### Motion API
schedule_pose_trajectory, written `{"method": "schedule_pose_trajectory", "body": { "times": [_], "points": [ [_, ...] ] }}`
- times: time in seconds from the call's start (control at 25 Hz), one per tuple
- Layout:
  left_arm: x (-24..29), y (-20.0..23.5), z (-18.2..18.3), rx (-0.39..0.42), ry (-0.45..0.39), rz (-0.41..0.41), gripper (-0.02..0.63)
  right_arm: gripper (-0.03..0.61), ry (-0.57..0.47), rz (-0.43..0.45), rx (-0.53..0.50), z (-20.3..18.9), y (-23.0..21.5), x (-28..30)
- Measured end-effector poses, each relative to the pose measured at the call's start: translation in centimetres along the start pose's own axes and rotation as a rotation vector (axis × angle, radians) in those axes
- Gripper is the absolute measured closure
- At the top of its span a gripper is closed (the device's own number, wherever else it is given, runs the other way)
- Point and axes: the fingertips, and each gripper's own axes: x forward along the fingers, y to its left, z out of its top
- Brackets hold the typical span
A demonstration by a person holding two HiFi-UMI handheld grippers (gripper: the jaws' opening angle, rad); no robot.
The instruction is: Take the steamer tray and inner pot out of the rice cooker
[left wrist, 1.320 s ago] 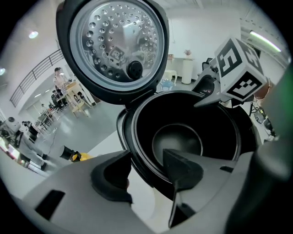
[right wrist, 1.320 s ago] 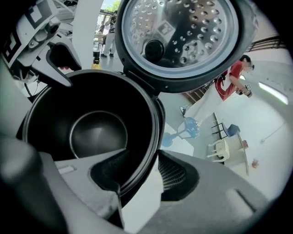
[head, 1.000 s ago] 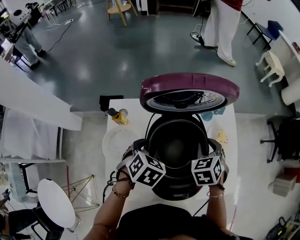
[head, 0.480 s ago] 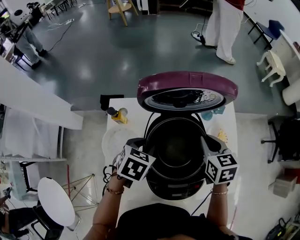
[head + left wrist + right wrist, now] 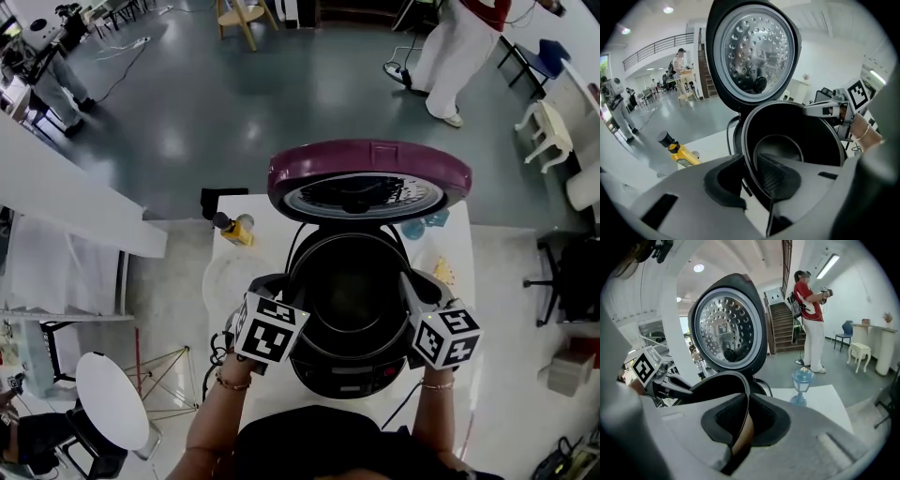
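**Head view:** my left tool (image 5: pixel 284 289) and right tool (image 5: pixel 411 281) pinch the inner pot (image 5: pixel 349 295), which sits in the rice cooker (image 5: pixel 345 375), at 9 and 3 o'clock. Opposed grips should keep the lift level.

**Left gripper view:** the left tool (image 5: pixel 752 173), its jaws just closing, clenches the rim.

**Right gripper view:** the right tool (image 5: pixel 745 416) does likewise, with the rim clamped.

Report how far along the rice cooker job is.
Done: the lid stands open, and no tray shows inside the inner pot; a pale round item on the table left of the rice cooker may be the steamer tray. In hand: the left gripper and right gripper have just been closing on the pot's rim, one on each side. Left: lifting the pot out of the cooker.
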Motion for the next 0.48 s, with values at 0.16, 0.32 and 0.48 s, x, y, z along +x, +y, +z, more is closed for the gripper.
{"method": "schedule_pose_trajectory", "body": {
  "times": [0.16,0.32,0.48],
  "points": [
    [-1.3,-0.3,0.5,-0.059,-0.039,-0.02,0.54,0.546,-0.041,0.017,0.017,0.7,0.1,-0.9],
    [-2.6,-0.4,1.0,-0.067,-0.082,0.002,0.546,0.546,-0.079,0.041,0.012,1.5,0.6,-1.7],
    [-4.0,-0.6,1.1,-0.1,-0.126,0.001,0.552,0.546,-0.114,0.055,-0.005,2.2,1.4,-2.6]
  ]
}}
